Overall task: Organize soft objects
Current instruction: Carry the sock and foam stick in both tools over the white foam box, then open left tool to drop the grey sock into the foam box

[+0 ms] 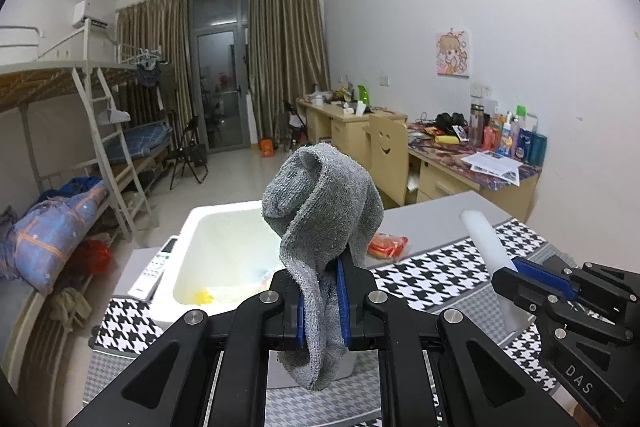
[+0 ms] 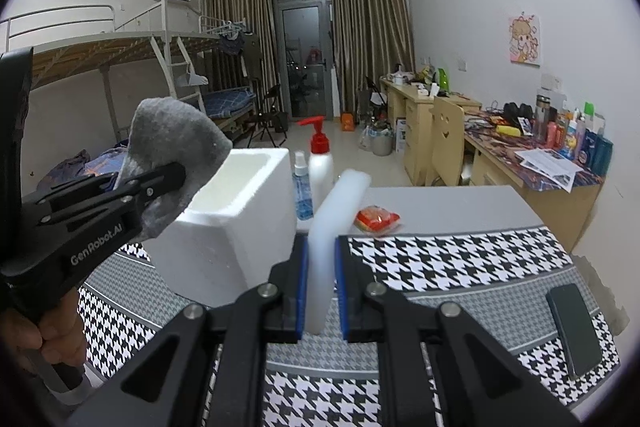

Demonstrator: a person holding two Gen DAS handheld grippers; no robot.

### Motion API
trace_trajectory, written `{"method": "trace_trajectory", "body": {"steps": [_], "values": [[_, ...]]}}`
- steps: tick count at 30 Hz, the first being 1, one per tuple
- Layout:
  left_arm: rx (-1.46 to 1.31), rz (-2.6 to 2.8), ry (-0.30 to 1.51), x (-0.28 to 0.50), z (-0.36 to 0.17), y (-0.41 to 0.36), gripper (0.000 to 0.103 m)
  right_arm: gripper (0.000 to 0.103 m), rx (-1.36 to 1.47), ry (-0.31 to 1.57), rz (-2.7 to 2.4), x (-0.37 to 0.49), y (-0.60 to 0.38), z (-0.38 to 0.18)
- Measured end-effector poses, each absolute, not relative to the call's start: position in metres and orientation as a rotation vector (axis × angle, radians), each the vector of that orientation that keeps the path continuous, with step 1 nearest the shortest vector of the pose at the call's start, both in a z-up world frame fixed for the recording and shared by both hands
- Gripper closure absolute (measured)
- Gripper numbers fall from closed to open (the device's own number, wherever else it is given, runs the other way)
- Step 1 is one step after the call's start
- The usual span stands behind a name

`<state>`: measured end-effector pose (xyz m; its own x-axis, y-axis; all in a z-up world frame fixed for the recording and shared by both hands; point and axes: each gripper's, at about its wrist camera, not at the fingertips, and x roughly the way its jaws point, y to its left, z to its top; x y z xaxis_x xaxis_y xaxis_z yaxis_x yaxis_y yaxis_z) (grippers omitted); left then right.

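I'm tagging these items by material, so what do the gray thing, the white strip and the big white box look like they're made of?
Gray sock, held in the left tool: knitted terry-like fabric, matte, with fuzzy loops visible.
White strip, held in the right tool: likely soft foam, matte and slightly translucent; it bends.
White box: probably expanded polystyrene, with thick walls and a grainy matte surface.

One sock [image 1: 320,223], two bottles [image 2: 320,163].
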<state>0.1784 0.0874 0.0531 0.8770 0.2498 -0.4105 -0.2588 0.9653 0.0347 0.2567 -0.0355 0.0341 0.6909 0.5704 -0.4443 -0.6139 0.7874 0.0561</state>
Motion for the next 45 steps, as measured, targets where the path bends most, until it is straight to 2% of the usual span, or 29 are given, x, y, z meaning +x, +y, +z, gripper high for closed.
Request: {"method": "trace_trajectory", "body": {"steps": [18,45], "values": [[-0.044,0.368,0.399,0.187,0.066,0.121,0.09,0.087,-0.107,0.424,0.756,0.266,0.001,0.049],[-0.081,0.41,0.493,0.229,0.046,0.155,0.09,0.087,-0.181,0.456,0.832,0.287,0.063,0.052]]}}
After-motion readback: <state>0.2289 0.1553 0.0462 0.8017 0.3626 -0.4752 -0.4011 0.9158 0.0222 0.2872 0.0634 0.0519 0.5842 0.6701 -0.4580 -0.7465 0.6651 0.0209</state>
